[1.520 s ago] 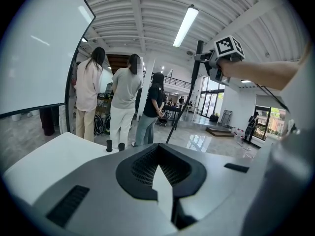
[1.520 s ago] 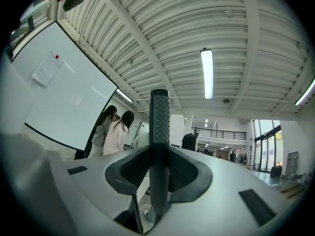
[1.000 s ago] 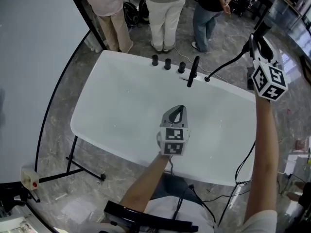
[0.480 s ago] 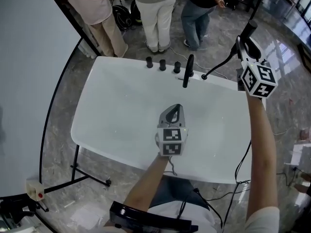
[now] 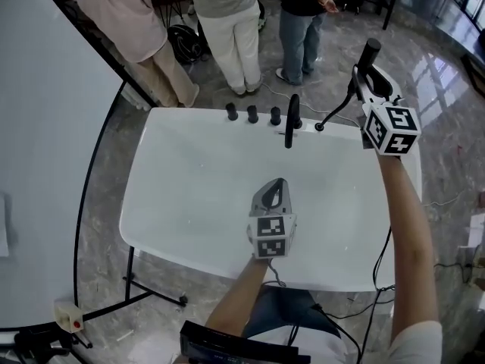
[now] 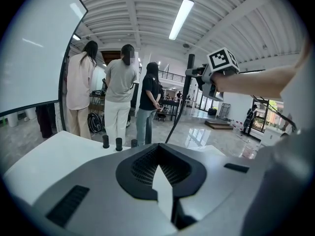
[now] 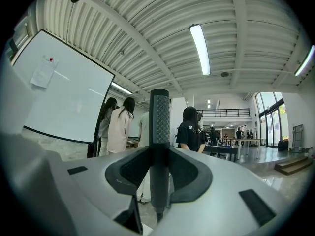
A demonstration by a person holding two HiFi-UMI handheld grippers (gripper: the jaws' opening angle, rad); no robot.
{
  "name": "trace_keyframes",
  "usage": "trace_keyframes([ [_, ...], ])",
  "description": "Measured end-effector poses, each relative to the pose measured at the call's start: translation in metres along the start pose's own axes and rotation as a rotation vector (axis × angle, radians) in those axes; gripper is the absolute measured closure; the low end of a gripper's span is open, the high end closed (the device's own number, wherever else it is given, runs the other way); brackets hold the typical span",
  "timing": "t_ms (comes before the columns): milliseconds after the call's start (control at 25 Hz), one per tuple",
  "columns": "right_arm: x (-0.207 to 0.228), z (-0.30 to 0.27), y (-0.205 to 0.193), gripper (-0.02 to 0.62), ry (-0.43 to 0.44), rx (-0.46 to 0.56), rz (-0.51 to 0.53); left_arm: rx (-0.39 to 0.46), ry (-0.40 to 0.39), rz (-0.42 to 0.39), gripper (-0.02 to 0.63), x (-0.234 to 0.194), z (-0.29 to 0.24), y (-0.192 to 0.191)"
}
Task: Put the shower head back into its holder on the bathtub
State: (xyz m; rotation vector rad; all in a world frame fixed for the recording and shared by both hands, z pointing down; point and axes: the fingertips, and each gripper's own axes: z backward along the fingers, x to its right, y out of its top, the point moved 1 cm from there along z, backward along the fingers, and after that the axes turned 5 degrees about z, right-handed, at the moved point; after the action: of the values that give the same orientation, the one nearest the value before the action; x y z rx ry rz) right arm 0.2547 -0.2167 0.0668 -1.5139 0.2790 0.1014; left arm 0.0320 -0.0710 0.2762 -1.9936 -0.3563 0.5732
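Overhead, a large white bathtub [image 5: 189, 196] fills the middle of the head view, standing on a grey marble floor, with three people [image 5: 227, 21] standing beyond its far rim.

The person's right arm reaches out over the tub's far right corner. The right gripper [image 5: 364, 78] there has its jaws clamped on the shower head [image 5: 370, 51], which is held above the rim. The left gripper [image 5: 278, 182] hangs over the middle of the tub with its jaws together and nothing between them.

The step in hand looks like the carry: the shower head is gripped and in the air, not yet seated.

The shower head is a slim black rod, upright in the grip. The right gripper view shows its upper part [image 7: 159, 117] covered in fine dots and its lower stem smooth.

A thin black hose [image 5: 337, 108] curves from it down to a small black fitting [image 5: 320, 127] on the far rim. This sits just right of a long black spout [image 5: 290, 123] and a row of black knobs [image 5: 252, 114]. Which of these is the holder cannot be told for certain.

The next move probably calls for lowering the shower head towards that rim, lining up its stem with the holder, and letting go only once it sits.
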Motion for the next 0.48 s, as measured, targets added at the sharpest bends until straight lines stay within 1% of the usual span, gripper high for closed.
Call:
trace_keyframes([
  [160, -0.001, -0.003, -0.009, 0.472, 0.009, -0.01, 0.004, 0.006, -0.003, -0.002, 0.606, 0.002, -0.004, 0.001],
  [480, -0.007, -0.01, -0.027, 0.472, 0.019, -0.03, -0.001, -0.013, -0.004, 0.004, 0.606, -0.001, -0.01, -0.008],
])
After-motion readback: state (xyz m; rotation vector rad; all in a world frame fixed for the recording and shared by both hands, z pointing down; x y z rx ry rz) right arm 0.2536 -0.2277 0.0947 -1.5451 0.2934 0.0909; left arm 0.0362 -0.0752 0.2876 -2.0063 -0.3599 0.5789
